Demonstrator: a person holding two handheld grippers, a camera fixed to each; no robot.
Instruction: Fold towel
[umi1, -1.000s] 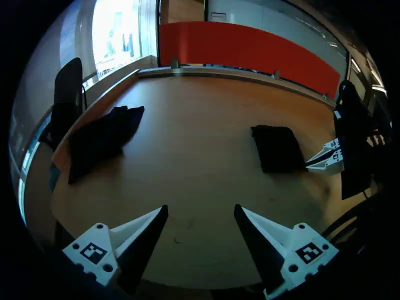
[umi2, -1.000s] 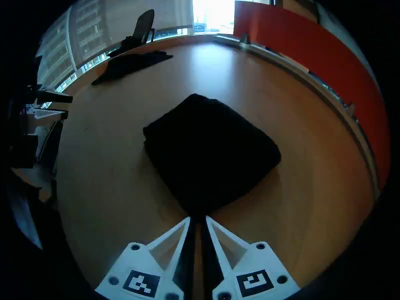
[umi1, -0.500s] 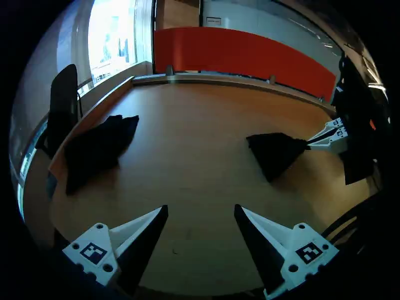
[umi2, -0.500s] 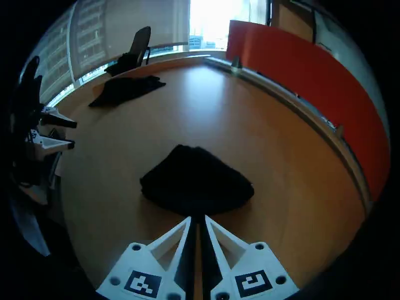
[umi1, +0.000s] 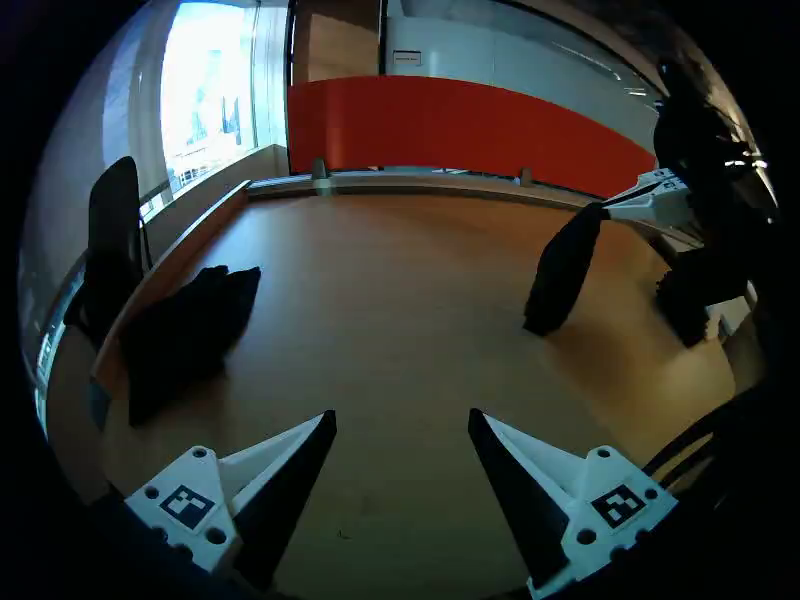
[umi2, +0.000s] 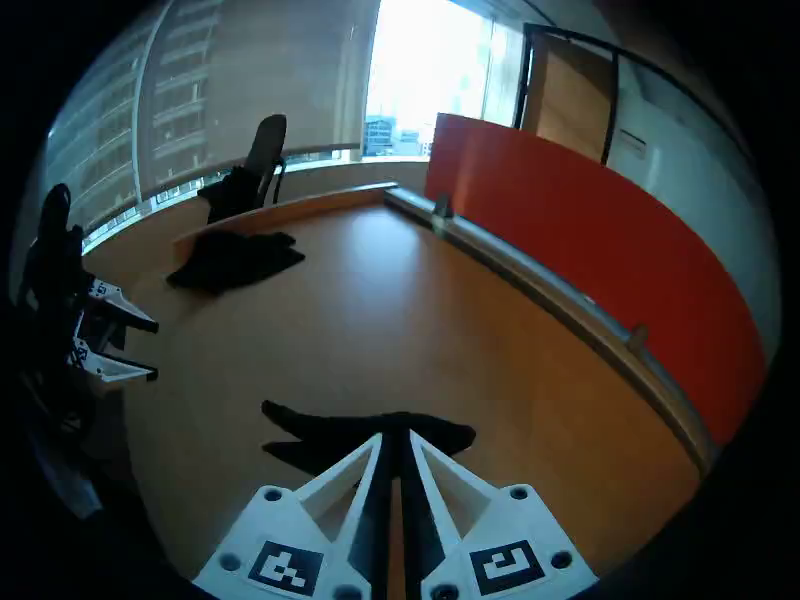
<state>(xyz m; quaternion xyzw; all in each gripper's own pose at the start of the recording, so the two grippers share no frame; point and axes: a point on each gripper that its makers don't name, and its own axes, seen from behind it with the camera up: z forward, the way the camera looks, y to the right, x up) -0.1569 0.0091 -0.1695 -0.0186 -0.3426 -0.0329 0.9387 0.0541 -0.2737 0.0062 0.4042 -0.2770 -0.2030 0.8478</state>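
1. Right up close in the left gripper view, the left gripper (umi1: 400, 415) is spread wide with nothing between its fingers, low over the bare tabletop (umi1: 400, 300).
2. Now the right gripper view: the right gripper (umi2: 395, 437) has its fingers pressed together, pinching the top edge of the dark towel (umi2: 360, 432), which spills out below the tips.
3. Further out and to the right in the left gripper view, that towel (umi1: 562, 268) hangs from the right gripper (umi1: 640, 203). Its long axis is close to upright, top pinched, bottom end down by the tabletop. Whether it touches the wood I can't tell.
4. Here's the key relation: the towel lies ahead and right of the left gripper and well apart from it, with the free lower end the part nearest. I'd judge that's the end the idle gripper needs to catch.
5. Off to the left, a second dark cloth (umi1: 185, 325) sits heaped near the tabletop's edge, beside a chair (umi1: 105, 240).
6. Farthest back, a red partition (umi1: 460, 125) runs along the far edge.
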